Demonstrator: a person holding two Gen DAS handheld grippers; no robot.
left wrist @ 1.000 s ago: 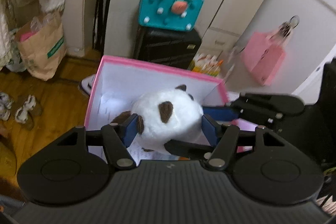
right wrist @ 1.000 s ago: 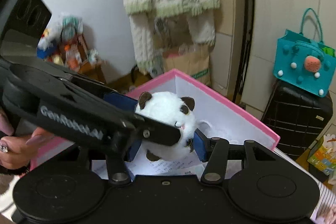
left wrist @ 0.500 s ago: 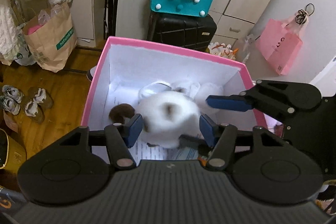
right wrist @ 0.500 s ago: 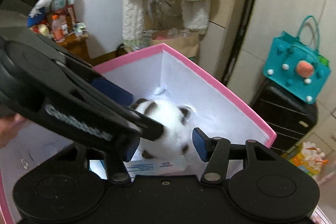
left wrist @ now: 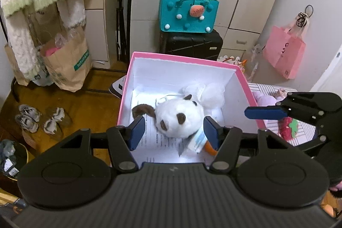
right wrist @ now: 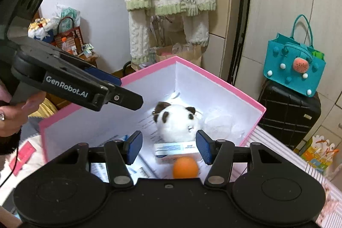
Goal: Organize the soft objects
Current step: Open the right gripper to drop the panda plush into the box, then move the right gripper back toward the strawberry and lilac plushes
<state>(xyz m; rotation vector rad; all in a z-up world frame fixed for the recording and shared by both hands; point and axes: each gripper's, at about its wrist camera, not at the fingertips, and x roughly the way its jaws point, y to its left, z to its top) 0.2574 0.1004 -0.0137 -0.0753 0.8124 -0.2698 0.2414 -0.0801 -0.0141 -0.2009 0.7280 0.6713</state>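
Closest to us, our left hand-held gripper point(left wrist: 174, 131) hangs over the near rim of the pink box point(left wrist: 243, 80) with its jaws spread and nothing between them, and our right hand-held gripper point(right wrist: 168, 143) is likewise released and empty above the box's near corner. The panda plush point(left wrist: 179, 118) lies inside the box on printed paper sheets point(left wrist: 158, 142), just beyond the left gripper's blue pads point(left wrist: 136, 131), with a small carton point(right wrist: 176, 150) and an orange ball point(right wrist: 185, 167) beside it on the near side. We judge the main hazard to be the two tools themselves: in the right wrist view the left gripper's arm crosses over the box, so a hasty pull-back could knock them together or catch the thin box wall and shift the box. A low sweep might also snag the loose paper or nudge the plush up against the white soft item point(left wrist: 211, 93) near the far wall. Room for moving is mostly upward and back toward us; the box walls close in the sides. Farther off, the black suitcase point(left wrist: 191, 44) with the teal felt bag point(left wrist: 189, 12) stands behind the box, the brown paper bag point(left wrist: 66, 61) sits on the wooden floor point(left wrist: 85, 104), and a pink bag point(left wrist: 283, 57) hangs on the wall, all well apart.
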